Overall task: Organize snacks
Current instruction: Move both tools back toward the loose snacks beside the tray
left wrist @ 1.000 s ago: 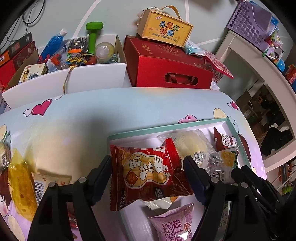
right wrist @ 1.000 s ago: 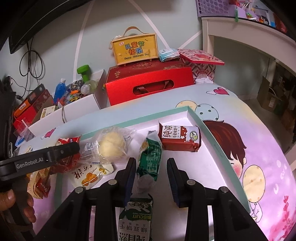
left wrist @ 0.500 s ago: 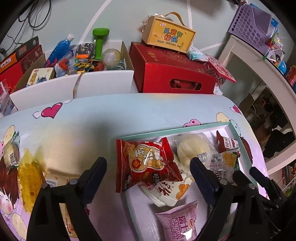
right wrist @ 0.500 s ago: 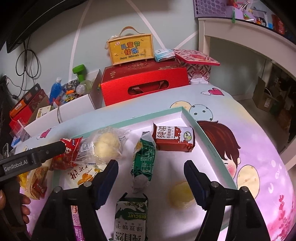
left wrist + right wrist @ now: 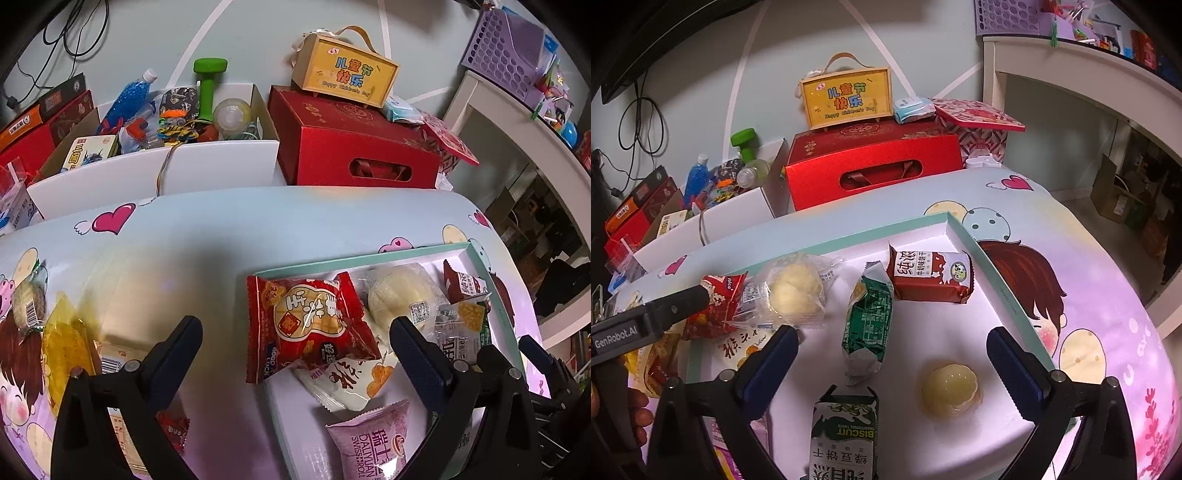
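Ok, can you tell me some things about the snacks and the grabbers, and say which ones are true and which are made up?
1. The red peanut packet lies across the tray's left edge. True.
2. The right gripper squeezes the green packet. False: its jaws are opening, clear of the packet.
3. A yellow jelly cup sits in the tray. True.
4. The left gripper holds the bun. False: its jaws are opening and hold nothing.
5. The green dumbbell lies in the tray. False: it stands in the white box.

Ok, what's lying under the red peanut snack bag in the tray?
The red peanut bag overlaps a white packet with orange print and the bun's clear wrapper. Whatever else lies beneath it is covered.
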Motion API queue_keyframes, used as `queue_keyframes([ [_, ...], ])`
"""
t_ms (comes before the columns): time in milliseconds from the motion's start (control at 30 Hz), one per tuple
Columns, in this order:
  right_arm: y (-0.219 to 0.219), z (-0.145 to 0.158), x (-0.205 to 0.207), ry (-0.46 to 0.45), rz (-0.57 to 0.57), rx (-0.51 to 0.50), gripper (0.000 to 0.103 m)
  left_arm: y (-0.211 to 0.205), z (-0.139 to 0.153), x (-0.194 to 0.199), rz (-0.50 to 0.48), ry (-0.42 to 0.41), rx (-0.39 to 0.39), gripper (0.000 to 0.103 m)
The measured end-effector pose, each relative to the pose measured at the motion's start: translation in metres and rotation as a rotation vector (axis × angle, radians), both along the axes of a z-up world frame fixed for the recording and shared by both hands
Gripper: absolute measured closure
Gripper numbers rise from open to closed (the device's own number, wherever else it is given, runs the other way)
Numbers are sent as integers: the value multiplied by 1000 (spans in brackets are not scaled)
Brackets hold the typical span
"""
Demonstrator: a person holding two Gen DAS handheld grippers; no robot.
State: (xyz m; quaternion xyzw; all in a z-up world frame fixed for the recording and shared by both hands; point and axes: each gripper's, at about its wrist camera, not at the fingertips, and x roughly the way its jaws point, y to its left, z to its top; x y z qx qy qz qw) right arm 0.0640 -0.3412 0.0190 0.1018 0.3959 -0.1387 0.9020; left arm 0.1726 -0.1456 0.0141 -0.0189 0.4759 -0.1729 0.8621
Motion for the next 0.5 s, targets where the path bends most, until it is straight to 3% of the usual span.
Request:
queue_keyframes([
  [267,-3,7,-3,-5,-28,22,0,3,14,-5,8,-2,-19,2],
  [500,6,28,-10,-68,-12,59,0,21,43,-16,5,-36,-65,2],
])
